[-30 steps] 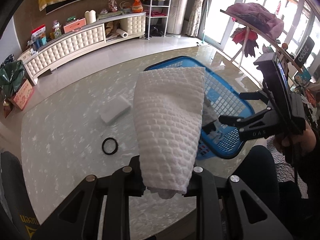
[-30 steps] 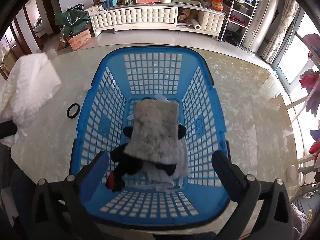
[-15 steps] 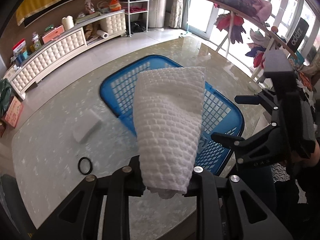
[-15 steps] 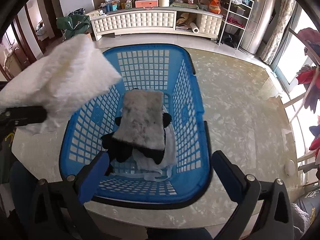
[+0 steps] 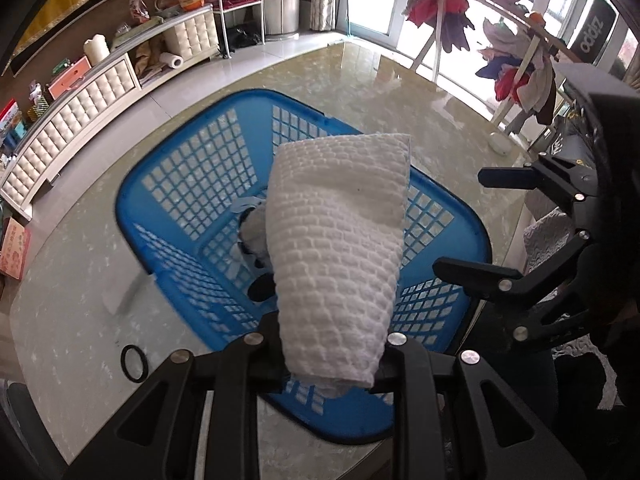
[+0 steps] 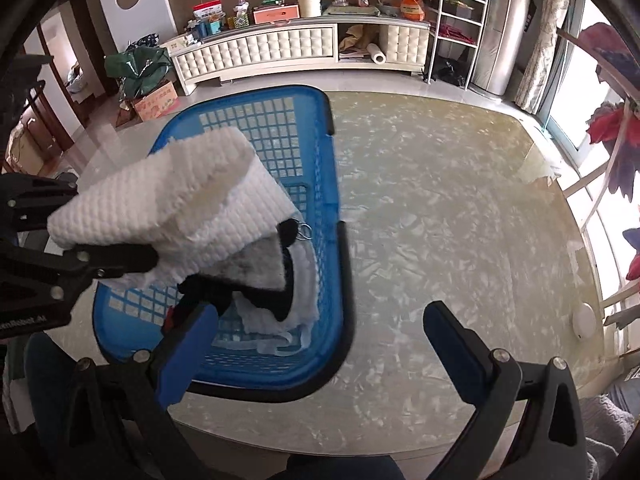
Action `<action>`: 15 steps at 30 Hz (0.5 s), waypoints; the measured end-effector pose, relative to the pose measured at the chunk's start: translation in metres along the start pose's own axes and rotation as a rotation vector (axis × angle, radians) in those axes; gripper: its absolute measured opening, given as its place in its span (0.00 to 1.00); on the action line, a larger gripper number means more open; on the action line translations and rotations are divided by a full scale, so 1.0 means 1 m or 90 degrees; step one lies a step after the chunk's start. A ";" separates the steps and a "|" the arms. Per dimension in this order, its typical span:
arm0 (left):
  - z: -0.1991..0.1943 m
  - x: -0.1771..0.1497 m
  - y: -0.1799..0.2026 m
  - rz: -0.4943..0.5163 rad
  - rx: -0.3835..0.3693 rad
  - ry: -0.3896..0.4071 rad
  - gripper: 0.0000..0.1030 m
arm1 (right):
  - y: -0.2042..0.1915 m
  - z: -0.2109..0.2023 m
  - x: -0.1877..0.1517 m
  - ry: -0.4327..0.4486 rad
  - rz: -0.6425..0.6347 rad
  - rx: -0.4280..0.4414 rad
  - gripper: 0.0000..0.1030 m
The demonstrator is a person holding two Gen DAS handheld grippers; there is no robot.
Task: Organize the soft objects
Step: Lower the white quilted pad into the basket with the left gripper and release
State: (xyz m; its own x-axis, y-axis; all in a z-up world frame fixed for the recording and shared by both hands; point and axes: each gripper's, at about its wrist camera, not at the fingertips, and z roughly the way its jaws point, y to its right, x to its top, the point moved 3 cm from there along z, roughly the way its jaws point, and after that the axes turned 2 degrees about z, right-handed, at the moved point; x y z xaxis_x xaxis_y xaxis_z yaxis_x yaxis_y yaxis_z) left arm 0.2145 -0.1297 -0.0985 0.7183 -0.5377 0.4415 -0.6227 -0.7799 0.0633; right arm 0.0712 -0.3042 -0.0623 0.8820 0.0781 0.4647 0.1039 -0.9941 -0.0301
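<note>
My left gripper (image 5: 332, 364) is shut on a folded white waffle-weave towel (image 5: 340, 236) and holds it above the blue plastic basket (image 5: 168, 248). The towel also shows in the right wrist view (image 6: 180, 208), over the basket (image 6: 324, 184). Inside the basket lie a grey fluffy cloth (image 6: 260, 268), a black-and-white plush toy (image 6: 288, 300) and white fabric. My right gripper (image 6: 320, 344) is open and empty, near the basket's front right corner; it also shows in the left wrist view (image 5: 488, 224).
The basket stands on a glossy marbled table (image 6: 440, 220). A black ring (image 5: 134, 362) lies on the table left of the basket. A small white round object (image 6: 586, 320) sits near the table's right edge. A clothes rack (image 5: 500, 40) stands beyond.
My left gripper has carried the towel rightward from beside the basket to over it. My right gripper has shifted right, off the basket's middle.
</note>
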 end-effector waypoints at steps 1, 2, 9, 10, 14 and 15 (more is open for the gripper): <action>0.002 -0.001 0.000 0.001 0.000 -0.004 0.22 | 0.001 0.000 -0.001 -0.001 0.003 0.002 1.00; 0.005 0.000 0.000 0.002 0.000 -0.008 0.22 | 0.002 0.000 -0.001 -0.002 0.006 0.004 1.00; 0.027 0.001 0.005 0.009 0.001 -0.041 0.22 | 0.010 -0.001 -0.002 0.000 0.026 0.010 1.00; 0.030 0.002 0.006 0.011 0.002 -0.047 0.23 | 0.011 0.000 -0.002 -0.001 0.029 0.009 1.00; 0.040 0.003 0.009 0.017 0.004 -0.062 0.23 | 0.017 0.003 -0.001 -0.006 0.039 0.012 1.00; 0.042 0.003 0.009 0.017 0.003 -0.065 0.23 | 0.016 0.003 -0.001 -0.006 0.039 0.013 1.00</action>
State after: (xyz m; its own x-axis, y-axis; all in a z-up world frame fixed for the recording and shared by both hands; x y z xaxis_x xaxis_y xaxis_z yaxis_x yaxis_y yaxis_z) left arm 0.2245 -0.1517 -0.1338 0.7290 -0.5883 0.3499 -0.6410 -0.7660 0.0477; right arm 0.0731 -0.3198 -0.0657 0.8910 0.0177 0.4537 0.0585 -0.9954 -0.0761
